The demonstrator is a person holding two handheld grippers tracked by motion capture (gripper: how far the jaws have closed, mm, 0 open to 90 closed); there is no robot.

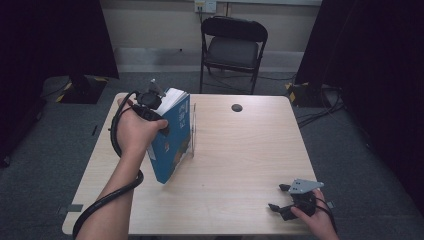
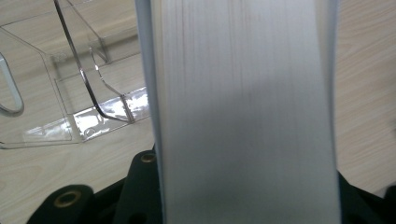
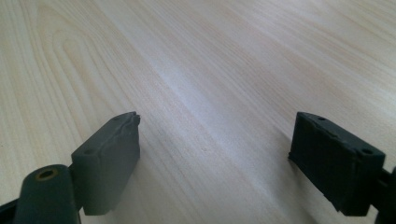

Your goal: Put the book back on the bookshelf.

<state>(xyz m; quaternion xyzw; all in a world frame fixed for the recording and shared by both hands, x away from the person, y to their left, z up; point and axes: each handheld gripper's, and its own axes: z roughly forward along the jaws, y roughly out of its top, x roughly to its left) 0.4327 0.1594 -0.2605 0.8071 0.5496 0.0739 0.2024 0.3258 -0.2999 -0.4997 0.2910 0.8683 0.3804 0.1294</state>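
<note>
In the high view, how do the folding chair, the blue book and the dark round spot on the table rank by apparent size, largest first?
1. Folding chair, though it stands farther away.
2. Blue book, only a little smaller; nearness helps it.
3. Dark round spot, clearly smallest.

High view: fixed above person's side, looks forward and down, far enough for whole table [image 1: 240, 150], chair [image 1: 233, 47] behind it.

Left gripper view: very near, faces page edges of book [image 2: 243, 112], clear stand [image 2: 84, 88] at side. High view shares both: book [image 1: 172, 135], stand [image 1: 192, 132].

Right gripper view: low over tabletop [image 3: 196, 65], looks along wood between own jaws, close; shares table's near right part with high view.
</note>
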